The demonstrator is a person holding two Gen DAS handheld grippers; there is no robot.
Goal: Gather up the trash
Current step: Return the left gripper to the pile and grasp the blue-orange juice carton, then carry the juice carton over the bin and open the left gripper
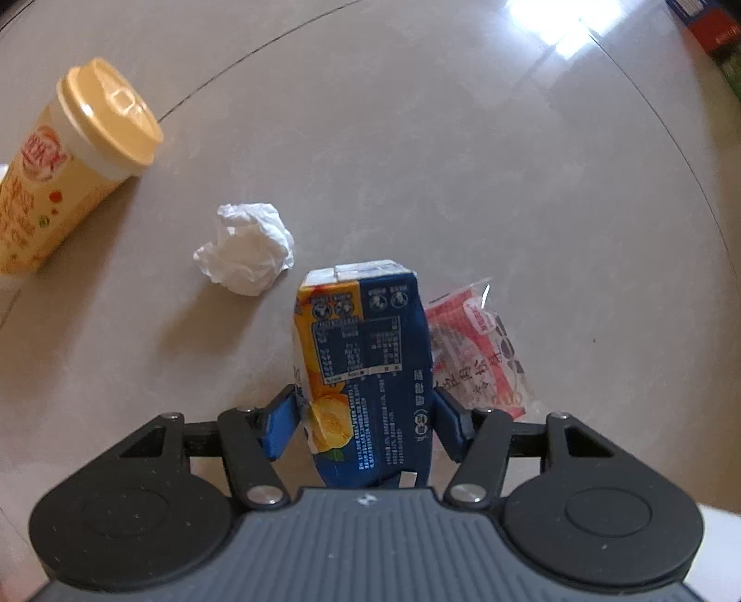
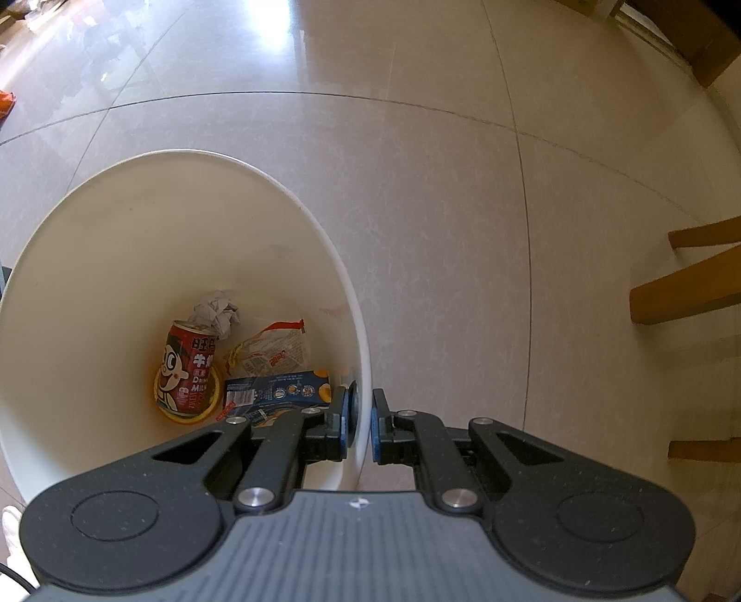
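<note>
My left gripper [image 1: 363, 417] is shut on a blue and orange juice carton [image 1: 366, 366], which stands up between the blue fingers above the floor. A crumpled white tissue [image 1: 248, 252] lies just left of it, and a pink snack wrapper [image 1: 477, 352] lies behind it on the right. A yellow lidded cup [image 1: 65, 166] lies tipped at the far left. My right gripper [image 2: 361, 426] is shut on the rim of a white bin [image 2: 356, 296]. Inside the bin are a red milk can [image 2: 187, 370], a blue carton [image 2: 278, 393], a clear wrapper [image 2: 268, 352] and crumpled paper [image 2: 215, 312].
Glossy beige floor tiles [image 2: 440, 208] spread all round. Wooden chair legs [image 2: 690, 287] stand at the right of the right wrist view. Coloured boxes [image 1: 713, 28] show at the top right corner of the left wrist view.
</note>
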